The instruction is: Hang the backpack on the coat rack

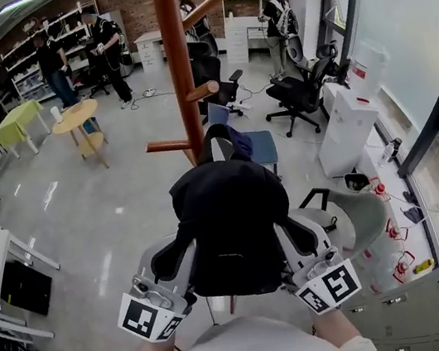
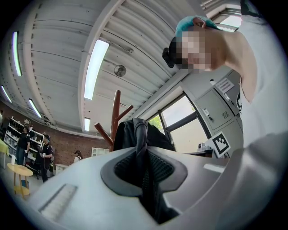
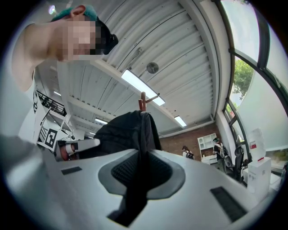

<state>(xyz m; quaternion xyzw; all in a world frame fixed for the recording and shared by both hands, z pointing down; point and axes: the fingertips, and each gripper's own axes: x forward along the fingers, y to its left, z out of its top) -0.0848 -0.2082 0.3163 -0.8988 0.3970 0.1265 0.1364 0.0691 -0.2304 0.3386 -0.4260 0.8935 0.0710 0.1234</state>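
Observation:
The black backpack (image 1: pixel 231 219) hangs between my two grippers, raised just in front of the brown wooden coat rack (image 1: pixel 176 60). The rack's pegs stick out left and right, and one low peg (image 1: pixel 168 146) sits just above and left of the bag's top. My left gripper (image 1: pixel 182 259) is shut on a black shoulder strap (image 2: pixel 141 143), which runs up through its jaws. My right gripper (image 1: pixel 297 241) is shut on the other strap (image 3: pixel 142 161). From the right gripper view the bag's body (image 3: pixel 119 132) hides all but the rack's tip (image 3: pixel 143 102). The rack (image 2: pixel 116 117) rises behind the bag in the left gripper view.
A blue chair (image 1: pixel 262 148) stands right behind the rack's base. Black office chairs (image 1: pixel 299 93) and a white cabinet (image 1: pixel 347 127) are to the right, near the windows. A round yellow table (image 1: pixel 79 119) and several people are at the far left.

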